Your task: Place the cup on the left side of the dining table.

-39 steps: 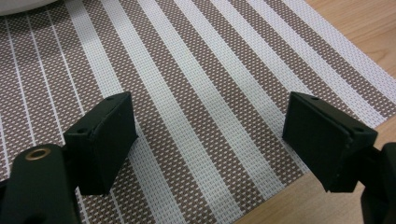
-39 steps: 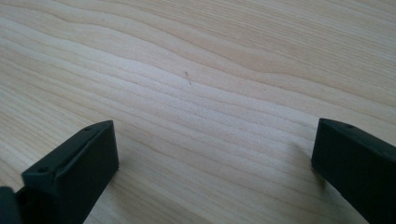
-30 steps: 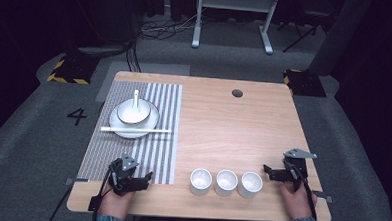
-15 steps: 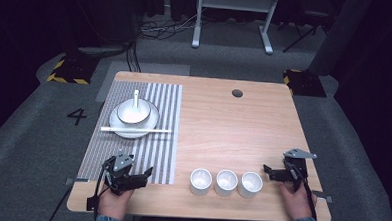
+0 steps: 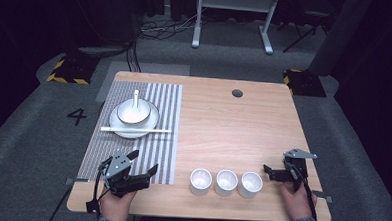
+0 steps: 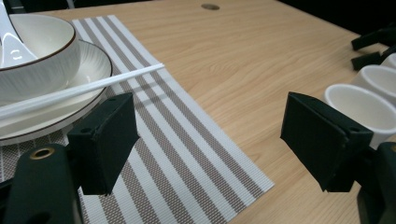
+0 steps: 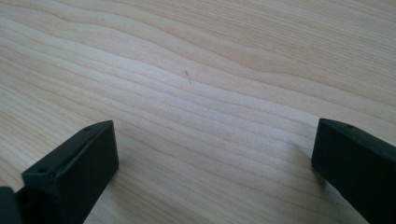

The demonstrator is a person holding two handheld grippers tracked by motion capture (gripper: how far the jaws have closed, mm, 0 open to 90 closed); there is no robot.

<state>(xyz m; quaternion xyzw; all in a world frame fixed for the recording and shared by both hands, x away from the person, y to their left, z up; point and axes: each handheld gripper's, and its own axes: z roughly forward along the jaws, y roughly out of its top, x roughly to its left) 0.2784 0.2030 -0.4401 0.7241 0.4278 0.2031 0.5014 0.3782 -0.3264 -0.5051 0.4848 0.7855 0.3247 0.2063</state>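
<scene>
Wooden surface carried a striped mat and three white cups; left tool, empty, had just been closing above the mat; right tool stood open, empty.

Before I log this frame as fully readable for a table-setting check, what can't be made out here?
- Bowl contents: in the left gripper view its wall hides the inside, and the picture's edge cuts the spoon.
- Cups: in the left gripper view a jaw covers the nearest and the right edge cuts the others.
- Chopsticks: too thin in the high view to count.
</scene>
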